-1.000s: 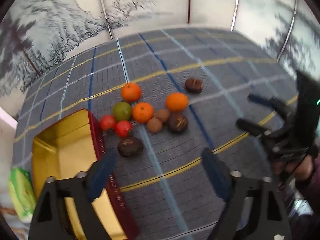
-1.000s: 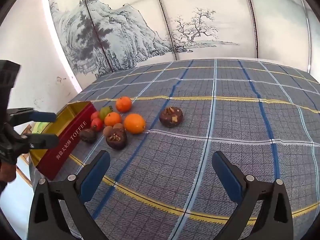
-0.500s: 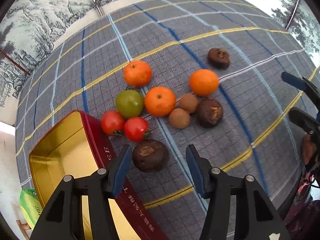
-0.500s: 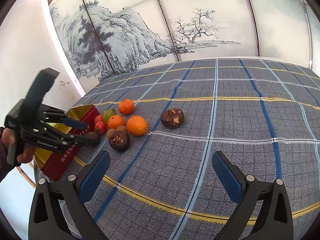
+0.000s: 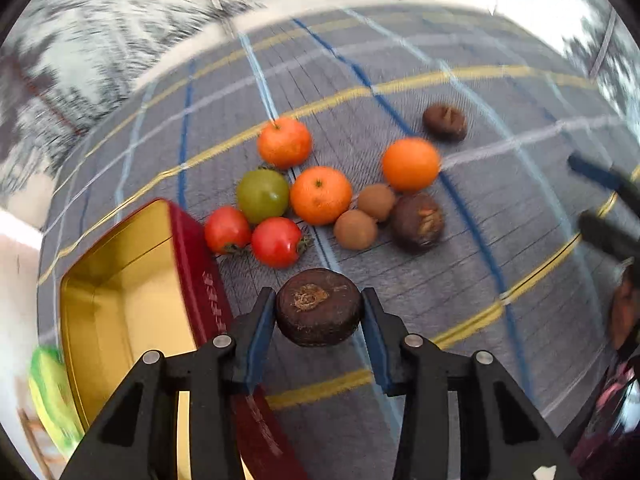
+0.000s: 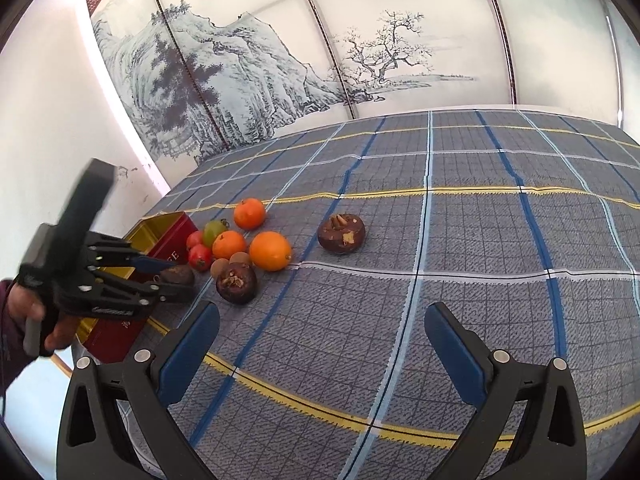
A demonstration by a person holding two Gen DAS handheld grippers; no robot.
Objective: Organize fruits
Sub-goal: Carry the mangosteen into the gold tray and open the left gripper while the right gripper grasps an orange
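- The left gripper (image 5: 319, 312) has just been closing; its pads are pressing a dark fruit (image 5: 318, 306) between them, beside the red tin (image 5: 120, 280) on the table (image 6: 460, 240).
- The right gripper (image 6: 322, 348) is hanging open, nothing between its fingers, well apart from the fruits.

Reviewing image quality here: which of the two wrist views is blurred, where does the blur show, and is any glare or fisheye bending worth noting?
Left wrist view: motion-smeared at the edges, wall painting streaked, yet the dark brown round fruit between the left tongs stays sharp. Right wrist view: crisp, evenly daylit; fisheye bends the plaid tablecloth lines; only the moving left tongs look soft.
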